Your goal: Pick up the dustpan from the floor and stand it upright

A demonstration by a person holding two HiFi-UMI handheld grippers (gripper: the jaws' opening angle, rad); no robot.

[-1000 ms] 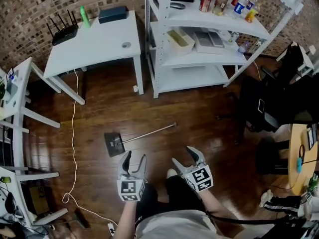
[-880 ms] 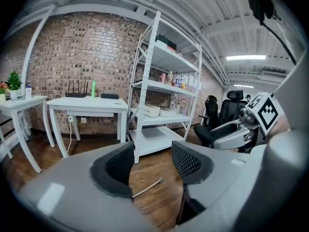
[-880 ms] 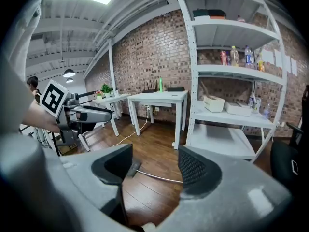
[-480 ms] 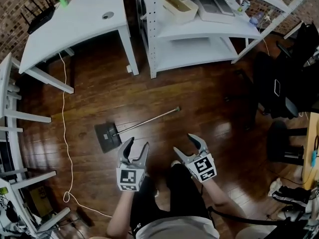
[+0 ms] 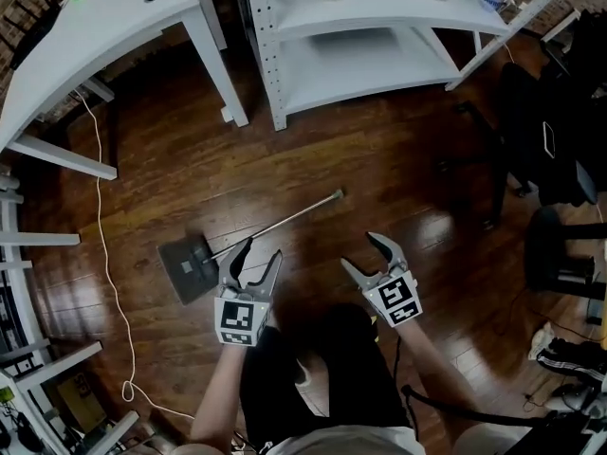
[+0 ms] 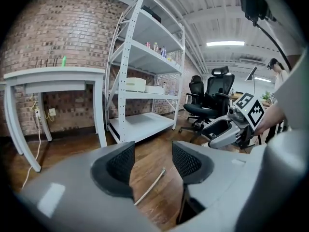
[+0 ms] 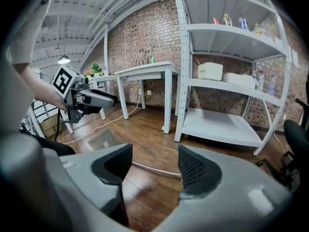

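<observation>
The dustpan lies flat on the wooden floor, its dark pan [image 5: 186,267] at the left and its thin metal handle [image 5: 285,221] slanting up to the right. My left gripper [image 5: 258,257] hovers open just right of the pan, over the handle's lower end. In the left gripper view the handle [image 6: 150,185] shows between the empty jaws. My right gripper [image 5: 366,254] stands open and empty, right of the handle's far end. The right gripper view shows the handle [image 7: 153,170] low between its jaws, the pan [image 7: 103,139] and the left gripper [image 7: 90,100] further left.
A white desk [image 5: 90,36] stands at the back left and a white shelf unit [image 5: 379,50] at the back middle. A white cable [image 5: 101,254] runs down the floor at the left. Black office chairs [image 5: 555,131] stand at the right.
Both grippers have sunk towards the floor, still open. The head view has dropped closer, and the left gripper now sits beside the pan.
</observation>
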